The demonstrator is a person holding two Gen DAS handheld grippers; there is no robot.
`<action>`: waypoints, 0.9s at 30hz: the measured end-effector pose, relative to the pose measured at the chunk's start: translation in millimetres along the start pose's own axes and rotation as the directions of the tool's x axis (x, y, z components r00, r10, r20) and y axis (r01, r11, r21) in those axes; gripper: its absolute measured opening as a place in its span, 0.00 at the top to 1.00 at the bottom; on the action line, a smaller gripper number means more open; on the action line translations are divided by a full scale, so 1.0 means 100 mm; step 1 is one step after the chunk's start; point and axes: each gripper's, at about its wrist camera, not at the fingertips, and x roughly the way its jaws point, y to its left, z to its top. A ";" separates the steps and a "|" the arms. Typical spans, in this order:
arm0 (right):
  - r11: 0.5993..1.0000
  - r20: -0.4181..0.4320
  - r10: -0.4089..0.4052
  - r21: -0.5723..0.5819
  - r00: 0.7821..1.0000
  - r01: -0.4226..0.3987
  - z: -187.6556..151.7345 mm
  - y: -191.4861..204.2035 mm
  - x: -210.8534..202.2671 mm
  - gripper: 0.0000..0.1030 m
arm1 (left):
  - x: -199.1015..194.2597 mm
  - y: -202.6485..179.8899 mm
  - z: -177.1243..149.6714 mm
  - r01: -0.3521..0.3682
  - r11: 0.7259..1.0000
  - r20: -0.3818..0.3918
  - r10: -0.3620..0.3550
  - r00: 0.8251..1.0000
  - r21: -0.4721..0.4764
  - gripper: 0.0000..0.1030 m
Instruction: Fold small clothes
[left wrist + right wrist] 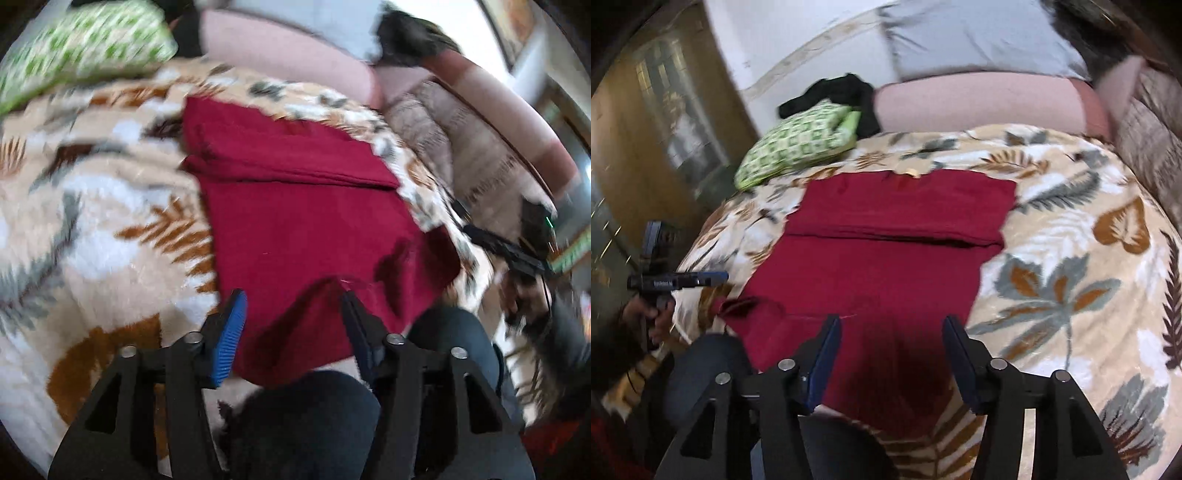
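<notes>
Left wrist view: the left gripper (291,299) hangs above the near edge of a red garment (295,206), its two fingers spread wide apart and holding nothing. The blue ribbed pad (229,336) of the left finger stands over the leaf-print blanket (92,206), just beside the garment's left edge; the right finger lies over the garment's near hem. The garment rests flat on the blanket, with its far part folded over so that a straight fold edge crosses it from left to right. Its near right corner is rumpled and hangs toward the person's dark-clad knee (306,417). At the far left lies a green patterned cushion (81,48); a pink pillow (284,59) sits beyond the garment. The frame is blurred.

Right wrist view: the right gripper (892,325) is likewise released, both fingers apart over the garment's (886,258) near edge and gripping nothing. The garment lies at the middle of the blanket (1071,258), its folded band at the far end. The left gripper (701,277) appears at the left, side-on, near the garment's near left corner; this view does not show its opening. The cushion (798,144) and a black cloth (842,92) lie at the far left.
</notes>
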 end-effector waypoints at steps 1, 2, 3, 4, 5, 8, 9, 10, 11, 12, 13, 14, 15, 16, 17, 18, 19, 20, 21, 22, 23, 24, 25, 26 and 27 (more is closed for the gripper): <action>1.000 -0.002 0.004 -0.005 1.000 -0.004 0.01 0.01 0.02 0.46 | -0.02 -0.07 0.00 -0.003 0.999 0.003 0.003 1.000 0.037 0.36; 1.000 -0.013 0.004 -0.015 1.000 -0.005 0.02 0.03 0.05 0.47 | -0.02 -0.19 -0.03 -0.007 0.995 -0.002 0.007 1.000 0.103 0.33; 1.000 -0.028 0.006 -0.026 1.000 -0.007 0.03 0.06 0.10 0.46 | 0.04 -0.30 -0.05 -0.007 0.986 -0.027 0.011 1.000 0.167 0.33; 0.999 -0.055 0.009 -0.045 0.998 -0.012 0.04 0.08 0.17 0.46 | 0.08 -0.37 -0.07 -0.005 0.979 -0.048 0.015 0.999 0.205 0.33; 0.998 -0.087 -0.005 -0.067 0.996 -0.001 0.04 0.10 0.25 0.47 | 0.16 -0.46 -0.10 -0.017 0.964 -0.075 0.039 0.996 0.265 0.33; 0.994 -0.154 -0.051 -0.100 0.987 0.035 0.03 0.13 0.46 0.47 | 0.38 -0.62 -0.15 -0.067 0.926 -0.110 0.116 0.987 0.371 0.33; 0.994 -0.163 -0.060 -0.096 0.985 0.045 0.03 0.12 0.50 0.47 | 0.43 -0.65 -0.17 -0.068 0.919 -0.118 0.123 0.985 0.389 0.33; 0.995 -0.166 -0.068 -0.089 0.984 0.053 0.03 0.11 0.52 0.47 | 0.48 -0.66 -0.18 -0.079 0.911 -0.120 0.139 0.983 0.405 0.33; 0.995 -0.168 -0.072 -0.081 0.983 0.059 0.03 0.10 0.53 0.47 | 0.56 -0.66 -0.17 -0.114 0.903 -0.111 0.175 0.978 0.415 0.33; 0.995 -0.167 -0.078 -0.077 0.983 0.066 0.03 0.09 0.53 0.47 | 0.58 -0.64 -0.16 -0.125 0.904 -0.105 0.183 0.978 0.409 0.33; 0.994 -0.160 -0.087 -0.075 0.983 0.075 0.03 0.08 0.53 0.51 | 0.59 -0.59 -0.13 -0.130 0.912 -0.098 0.181 0.979 0.388 0.33; 0.994 -0.158 -0.091 -0.072 0.983 0.081 0.04 0.08 0.52 0.54 | 0.59 -0.53 -0.09 -0.121 0.929 -0.092 0.162 0.982 0.350 0.39; 0.994 -0.160 -0.094 -0.066 0.983 0.085 0.03 0.07 0.52 0.61 | 0.59 -0.48 -0.05 -0.108 0.944 -0.089 0.142 0.986 0.313 0.52; 0.995 -0.163 -0.088 -0.063 0.983 0.079 0.03 0.06 0.51 0.66 | 0.60 -0.42 -0.02 -0.088 0.958 -0.098 0.119 0.988 0.273 0.61; 0.995 -0.165 -0.082 -0.064 0.983 0.073 0.03 0.07 0.51 0.68 | 0.62 -0.38 0.01 -0.068 0.968 -0.115 0.098 0.988 0.242 0.77; 0.996 -0.167 -0.075 -0.066 0.983 0.065 0.02 0.06 0.52 0.75 | 0.64 -0.36 0.02 -0.069 0.970 -0.127 0.101 0.987 0.234 0.83; 0.996 -0.168 -0.068 -0.065 0.983 0.057 0.02 0.06 0.52 0.84 | 0.66 -0.35 0.02 -0.064 0.971 -0.134 0.096 0.986 0.230 0.84; 0.996 -0.166 -0.068 -0.064 0.984 0.058 0.03 0.06 0.52 0.86 | 0.66 -0.34 0.02 -0.040 0.976 -0.144 0.072 0.987 0.213 0.87; 0.996 -0.159 -0.070 -0.068 0.985 0.060 0.04 0.06 0.51 0.89 | 0.65 -0.31 0.03 -0.012 0.982 -0.151 0.042 0.988 0.190 0.87; 0.995 -0.147 -0.071 -0.074 0.987 0.061 0.06 0.05 0.48 0.91 | 0.63 -0.27 0.06 0.006 0.985 -0.149 0.020 0.989 0.172 0.88; 0.995 -0.142 -0.071 -0.075 0.987 0.061 0.08 0.05 0.47 0.91 | 0.61 -0.21 0.12 0.013 0.989 -0.137 0.008 0.991 0.149 0.88; 0.995 -0.131 -0.069 -0.075 0.989 0.059 0.11 0.04 0.44 0.91 | 0.58 -0.17 0.17 0.016 0.991 -0.127 0.001 0.992 0.134 0.88; 0.995 -0.116 -0.069 -0.079 0.991 0.060 0.15 0.03 0.42 0.92 | 0.54 -0.12 0.25 0.016 0.994 -0.109 -0.004 0.994 0.112 0.88; 0.994 -0.101 -0.076 -0.086 0.992 0.068 0.21 0.02 0.40 0.92 | 0.50 -0.05 0.36 0.014 0.996 -0.082 -0.007 0.997 0.087 0.89; 0.993 -0.087 -0.086 -0.091 0.992 0.078 0.27 0.01 0.39 0.92 | 0.46 0.03 0.50 0.007 0.998 -0.052 -0.004 0.999 0.063 0.89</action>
